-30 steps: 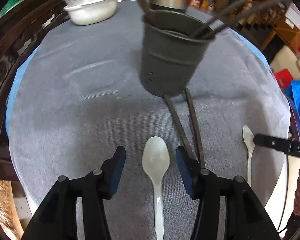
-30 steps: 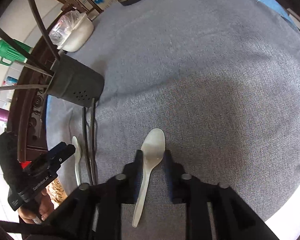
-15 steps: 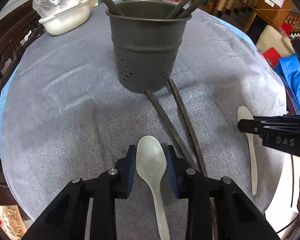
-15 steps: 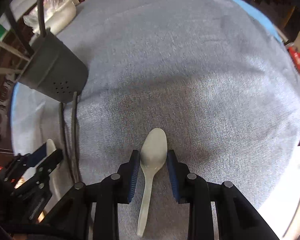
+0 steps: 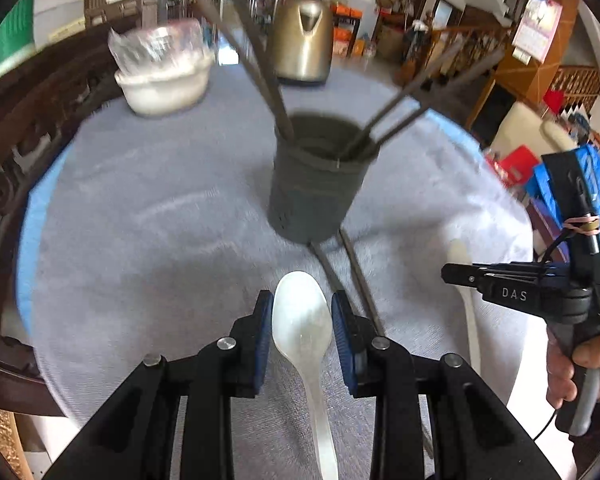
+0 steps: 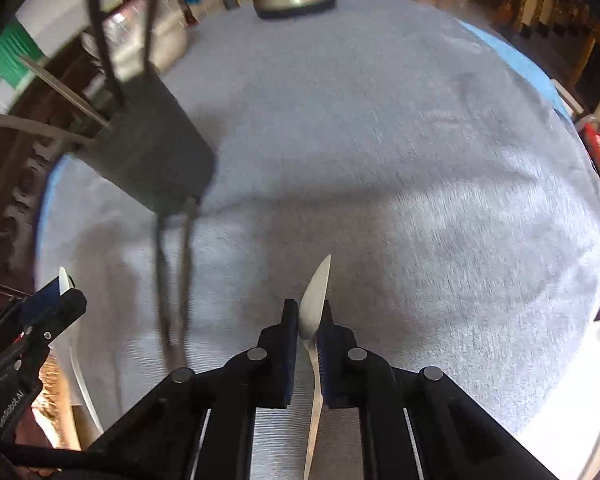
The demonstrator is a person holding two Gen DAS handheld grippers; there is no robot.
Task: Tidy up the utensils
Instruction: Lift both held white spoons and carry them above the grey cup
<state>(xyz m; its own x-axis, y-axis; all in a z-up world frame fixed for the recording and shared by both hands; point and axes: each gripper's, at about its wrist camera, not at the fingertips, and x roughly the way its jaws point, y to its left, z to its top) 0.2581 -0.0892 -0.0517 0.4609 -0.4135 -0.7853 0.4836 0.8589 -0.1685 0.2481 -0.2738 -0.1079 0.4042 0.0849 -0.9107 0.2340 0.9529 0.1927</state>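
Note:
My left gripper (image 5: pixel 302 312) is shut on a white plastic spoon (image 5: pixel 302 320), bowl forward, held above the grey cloth. My right gripper (image 6: pixel 308 318) is shut on a second white spoon (image 6: pixel 315 300), turned on edge and lifted off the cloth. A dark grey utensil holder (image 5: pixel 318 188) stands ahead with several dark chopsticks leaning in it; it shows at the left in the right wrist view (image 6: pixel 152 152). Two dark chopsticks (image 5: pixel 344 272) lie on the cloth in front of the holder. The right gripper also shows at the right edge of the left wrist view (image 5: pixel 450 272).
A white bowl with a plastic bag (image 5: pixel 164 80) and a brass-coloured kettle (image 5: pixel 302 44) stand at the back of the round table (image 6: pixel 420 140). A dark carved chair back (image 5: pixel 16 128) edges the left side. The table's rim drops off at right.
Both grippers have lifted their spoons off the cloth. The right spoon has turned from flat to on edge. The holder now sits farther off in the left wrist view.

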